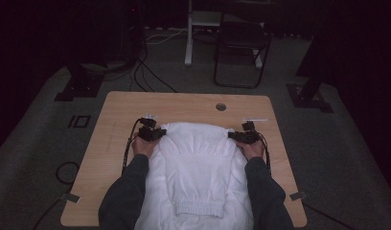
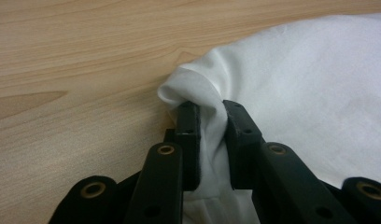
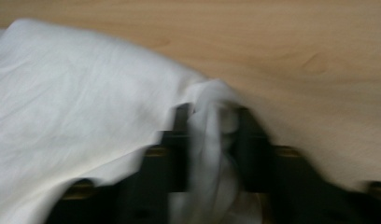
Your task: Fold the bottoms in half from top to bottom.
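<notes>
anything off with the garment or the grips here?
Nothing stands out. The white garment lies flat on the table, hem folded up, near edge hanging over the table's front. Left tongs and right tongs each pinch a bunched far corner. The right gripper view is blurred.

bare table (image 1: 184,103) beyond white garment (image 1: 196,163); round hole (image 1: 221,107) far side.
</notes>
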The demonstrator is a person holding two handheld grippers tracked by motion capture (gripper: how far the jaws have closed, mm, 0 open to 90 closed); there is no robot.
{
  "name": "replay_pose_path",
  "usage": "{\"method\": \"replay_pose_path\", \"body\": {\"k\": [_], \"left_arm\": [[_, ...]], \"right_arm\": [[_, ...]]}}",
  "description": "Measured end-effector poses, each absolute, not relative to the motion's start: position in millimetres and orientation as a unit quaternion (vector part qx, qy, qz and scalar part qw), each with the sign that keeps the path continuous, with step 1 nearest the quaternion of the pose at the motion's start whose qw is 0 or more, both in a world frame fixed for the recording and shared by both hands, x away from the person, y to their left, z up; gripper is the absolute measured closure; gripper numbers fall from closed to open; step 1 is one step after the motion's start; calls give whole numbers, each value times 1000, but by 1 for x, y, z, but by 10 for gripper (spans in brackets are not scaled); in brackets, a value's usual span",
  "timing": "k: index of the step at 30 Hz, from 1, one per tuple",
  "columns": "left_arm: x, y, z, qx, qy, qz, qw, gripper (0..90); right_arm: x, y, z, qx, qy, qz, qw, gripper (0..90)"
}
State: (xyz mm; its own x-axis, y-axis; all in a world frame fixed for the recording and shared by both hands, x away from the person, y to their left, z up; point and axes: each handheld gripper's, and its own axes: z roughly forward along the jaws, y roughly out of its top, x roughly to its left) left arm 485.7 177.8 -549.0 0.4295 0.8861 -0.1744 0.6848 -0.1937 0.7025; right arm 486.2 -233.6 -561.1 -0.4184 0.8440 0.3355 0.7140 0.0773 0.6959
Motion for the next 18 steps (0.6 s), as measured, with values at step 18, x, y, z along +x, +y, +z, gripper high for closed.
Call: {"method": "replay_pose_path", "body": {"k": [18], "left_arm": [[472, 196, -490, 703, 504, 145, 480, 846]], "right_arm": [[466, -255, -499, 482, 694, 509, 164, 855]]}}
